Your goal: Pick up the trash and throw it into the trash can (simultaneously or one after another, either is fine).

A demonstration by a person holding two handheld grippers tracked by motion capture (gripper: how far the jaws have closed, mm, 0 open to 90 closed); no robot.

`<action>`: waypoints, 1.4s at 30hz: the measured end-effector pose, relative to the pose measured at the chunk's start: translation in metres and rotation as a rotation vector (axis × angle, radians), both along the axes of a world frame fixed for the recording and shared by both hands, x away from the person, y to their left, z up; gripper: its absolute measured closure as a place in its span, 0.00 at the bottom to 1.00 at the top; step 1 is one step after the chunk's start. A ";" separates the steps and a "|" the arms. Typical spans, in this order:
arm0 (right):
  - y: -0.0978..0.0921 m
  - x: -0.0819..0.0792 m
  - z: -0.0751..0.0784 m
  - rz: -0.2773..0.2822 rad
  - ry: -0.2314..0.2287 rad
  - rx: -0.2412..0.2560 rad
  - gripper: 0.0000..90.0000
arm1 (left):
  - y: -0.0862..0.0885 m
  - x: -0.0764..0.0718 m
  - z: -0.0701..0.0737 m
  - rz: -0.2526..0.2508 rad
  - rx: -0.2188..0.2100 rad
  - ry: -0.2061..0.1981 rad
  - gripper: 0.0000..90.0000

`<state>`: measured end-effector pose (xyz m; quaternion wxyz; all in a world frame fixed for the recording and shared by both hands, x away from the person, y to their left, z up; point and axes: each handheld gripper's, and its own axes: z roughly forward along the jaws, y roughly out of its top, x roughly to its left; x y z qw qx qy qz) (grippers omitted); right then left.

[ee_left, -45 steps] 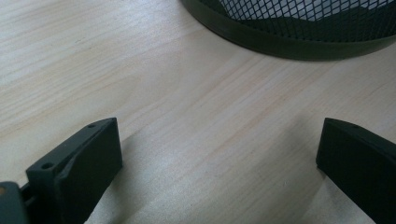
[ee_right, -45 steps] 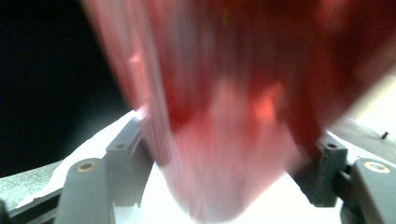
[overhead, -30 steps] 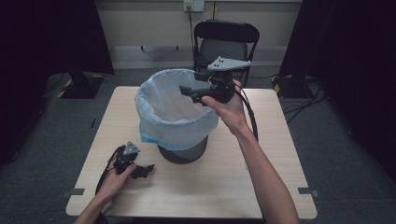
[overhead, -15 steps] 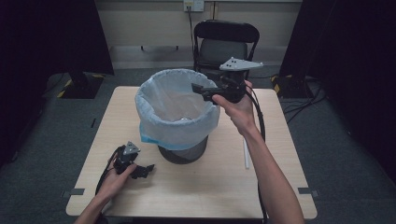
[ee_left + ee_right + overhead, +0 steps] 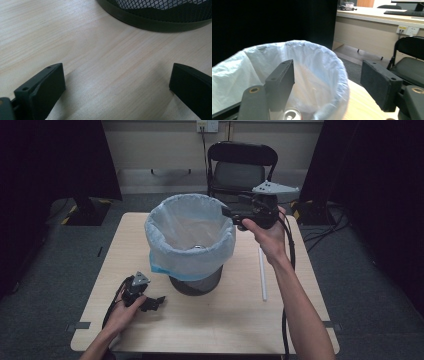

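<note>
Above the far right rim of the lined waste bin (image 5: 190, 245) I hold my right gripper (image 5: 231, 213), jaws spread wide with nothing between them, pointing left across the bag's mouth; a can (image 5: 292, 115) lies at the bottom of the liner. Next, I judge, comes the white stick (image 5: 261, 272), which lies on the table (image 5: 300, 320) to the right of the bin, down and toward me from that hand, long axis running away from me. My right hand is much the nearer. My left gripper (image 5: 150, 302) rests low on the table near the bin's base, jaws wide apart and holding nothing.
</note>
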<state>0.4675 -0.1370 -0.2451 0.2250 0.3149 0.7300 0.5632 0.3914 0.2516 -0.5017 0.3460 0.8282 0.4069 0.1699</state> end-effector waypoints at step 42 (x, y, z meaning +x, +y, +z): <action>-0.083 -0.042 -0.089 -0.202 0.145 -0.071 0.35 | 0.000 0.000 0.000 0.000 0.001 0.000 0.00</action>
